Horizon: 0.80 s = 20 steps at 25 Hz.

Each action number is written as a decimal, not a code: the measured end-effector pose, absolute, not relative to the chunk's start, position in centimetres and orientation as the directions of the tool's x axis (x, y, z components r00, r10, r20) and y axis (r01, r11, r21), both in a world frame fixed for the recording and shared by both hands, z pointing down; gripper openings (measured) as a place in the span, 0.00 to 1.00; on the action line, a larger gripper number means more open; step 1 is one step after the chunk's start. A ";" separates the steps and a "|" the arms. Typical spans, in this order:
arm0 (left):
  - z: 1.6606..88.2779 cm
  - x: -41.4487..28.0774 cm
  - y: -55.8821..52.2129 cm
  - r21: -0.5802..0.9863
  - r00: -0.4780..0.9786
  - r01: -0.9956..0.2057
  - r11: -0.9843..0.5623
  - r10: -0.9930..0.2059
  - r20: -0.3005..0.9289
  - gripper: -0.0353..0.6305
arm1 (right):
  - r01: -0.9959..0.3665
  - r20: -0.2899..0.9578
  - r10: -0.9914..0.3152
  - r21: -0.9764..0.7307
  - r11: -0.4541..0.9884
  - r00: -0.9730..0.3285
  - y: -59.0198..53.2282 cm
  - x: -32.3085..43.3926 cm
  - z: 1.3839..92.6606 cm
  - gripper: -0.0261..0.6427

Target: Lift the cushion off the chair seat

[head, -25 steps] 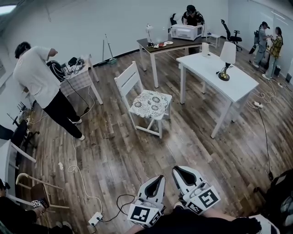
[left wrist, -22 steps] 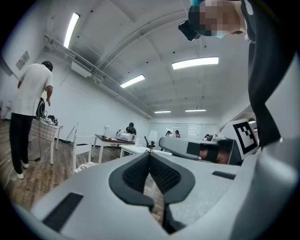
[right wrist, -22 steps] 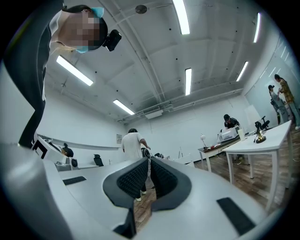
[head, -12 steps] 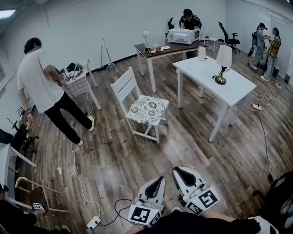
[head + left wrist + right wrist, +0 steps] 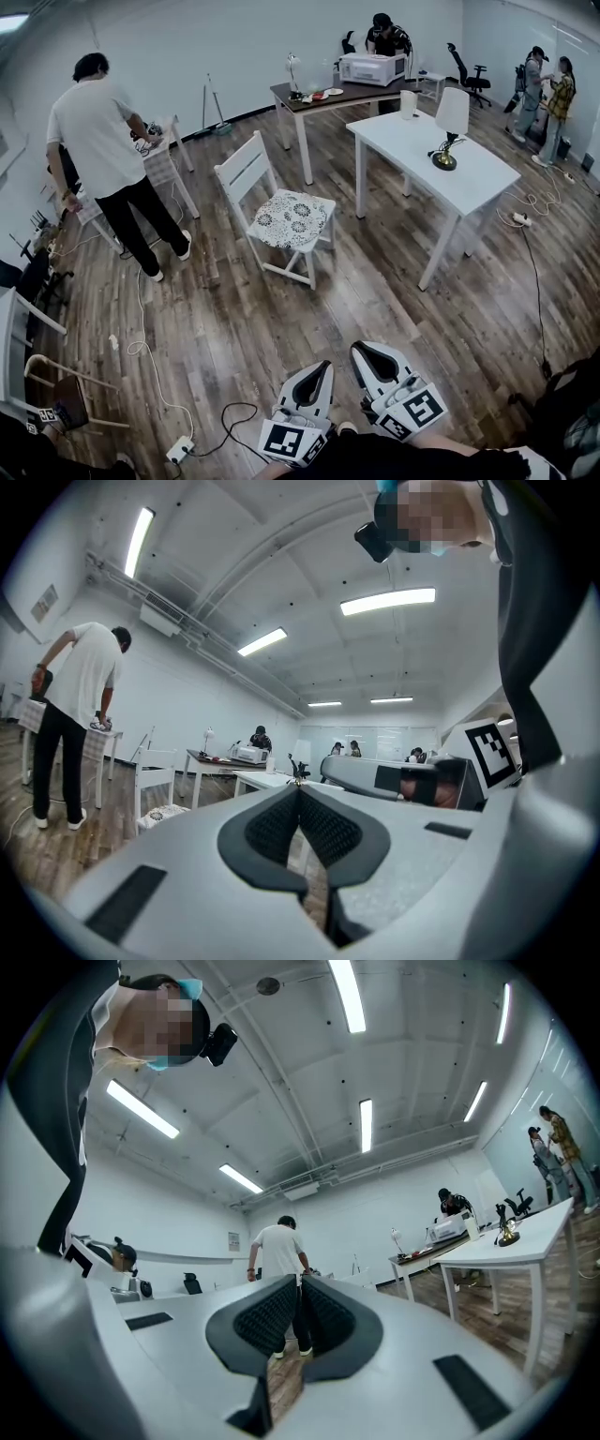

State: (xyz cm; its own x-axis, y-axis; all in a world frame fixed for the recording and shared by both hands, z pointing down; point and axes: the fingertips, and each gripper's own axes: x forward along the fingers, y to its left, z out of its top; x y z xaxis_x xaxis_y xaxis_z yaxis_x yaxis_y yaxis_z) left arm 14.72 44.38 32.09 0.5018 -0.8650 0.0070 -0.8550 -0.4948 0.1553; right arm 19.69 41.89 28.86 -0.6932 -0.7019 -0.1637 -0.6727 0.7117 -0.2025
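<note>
Head view: left hand-held gripper (image 5: 322, 367) and right hand-held gripper (image 5: 362, 349) — both clenched, empty — well apart from cushion (image 5: 286, 217).

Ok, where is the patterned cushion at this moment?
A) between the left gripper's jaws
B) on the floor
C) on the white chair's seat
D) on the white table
C: the cushion lies flat on the seat of the white chair, apart from the white table.
</note>
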 end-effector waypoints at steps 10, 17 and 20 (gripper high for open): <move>32.9 15.4 44.5 0.158 0.503 -0.856 -0.492 -0.864 0.034 0.06 | -0.651 -0.162 -0.685 -0.219 0.727 -0.711 41.6 19.6 29.6 0.09; 33.2 15.2 42.0 0.159 0.516 -0.848 -0.505 -0.856 0.037 0.06 | -0.664 -0.162 -0.695 -0.209 0.718 -0.700 39.1 19.5 29.4 0.09; 33.1 14.7 40.5 0.161 0.521 -0.844 -0.512 -0.853 0.018 0.06 | -0.669 -0.158 -0.700 -0.211 0.713 -0.696 37.6 18.9 29.6 0.09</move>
State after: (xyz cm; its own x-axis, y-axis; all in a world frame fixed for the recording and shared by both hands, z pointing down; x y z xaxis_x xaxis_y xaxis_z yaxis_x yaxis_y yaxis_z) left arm 14.66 40.47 33.12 0.5208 -0.8535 0.0175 -0.8439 -0.5117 0.1613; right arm 18.89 37.63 29.56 -0.6962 -0.7002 -0.1584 -0.6689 0.7128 -0.2110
